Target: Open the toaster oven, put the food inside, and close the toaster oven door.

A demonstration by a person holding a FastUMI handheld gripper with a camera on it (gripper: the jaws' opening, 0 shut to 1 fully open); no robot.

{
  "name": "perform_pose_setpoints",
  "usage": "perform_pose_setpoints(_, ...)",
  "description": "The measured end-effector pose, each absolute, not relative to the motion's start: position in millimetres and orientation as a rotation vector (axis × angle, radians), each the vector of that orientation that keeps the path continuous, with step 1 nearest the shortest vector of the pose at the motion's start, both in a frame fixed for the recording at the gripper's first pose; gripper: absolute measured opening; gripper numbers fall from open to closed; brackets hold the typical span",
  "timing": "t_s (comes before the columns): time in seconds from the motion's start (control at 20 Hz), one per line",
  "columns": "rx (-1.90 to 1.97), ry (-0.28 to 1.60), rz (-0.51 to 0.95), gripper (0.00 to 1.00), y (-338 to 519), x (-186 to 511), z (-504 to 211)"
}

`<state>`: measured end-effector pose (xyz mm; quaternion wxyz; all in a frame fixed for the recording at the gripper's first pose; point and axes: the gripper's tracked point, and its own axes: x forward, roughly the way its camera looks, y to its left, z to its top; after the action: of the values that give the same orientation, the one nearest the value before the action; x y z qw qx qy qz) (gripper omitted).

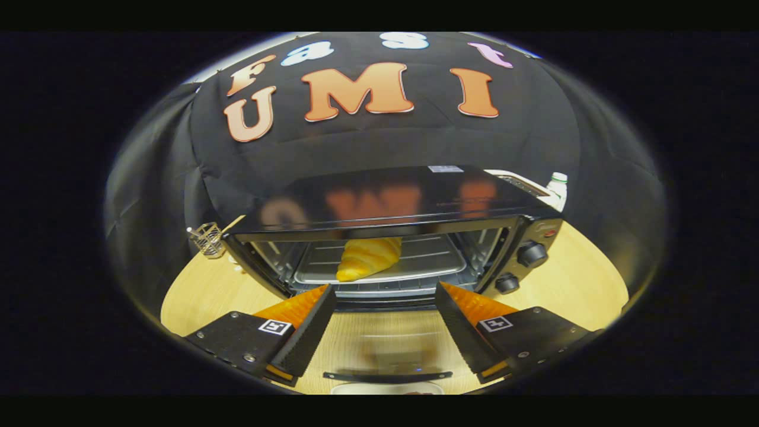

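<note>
Claw (pixel 385 296) wide open, holding nothing. Croissant (pixel 367 258) on tray inside open toaster oven (pixel 391 204), beyond the fingertips, left of oven's knobs (pixel 532 254).

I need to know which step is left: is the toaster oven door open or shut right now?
Open. The toaster oven cavity is exposed, croissant on its tray; the door lies flat below the open gripper.

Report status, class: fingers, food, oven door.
Gripper open, fingers holding nothing. Croissant on the tray inside the toaster oven. Door down, open, between the fingers. Nothing blocking it.
</note>
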<state>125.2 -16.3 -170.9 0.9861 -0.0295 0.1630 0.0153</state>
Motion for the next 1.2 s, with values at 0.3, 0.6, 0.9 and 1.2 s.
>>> perform_pose_setpoints(0.3, -0.076, 0.272, 0.024, 0.99, -20, 85, -130)
perform_pose_setpoints(0.6, -0.093, 0.225, -0.006, 0.99, -27, 60, -111)
perform_pose_setpoints(0.9, -0.162, 0.364, -0.012, 0.99, -28, 16, -184)
perform_pose_setpoints(1.2, -0.176, 0.528, -0.017, 0.99, -26, -6, -262)
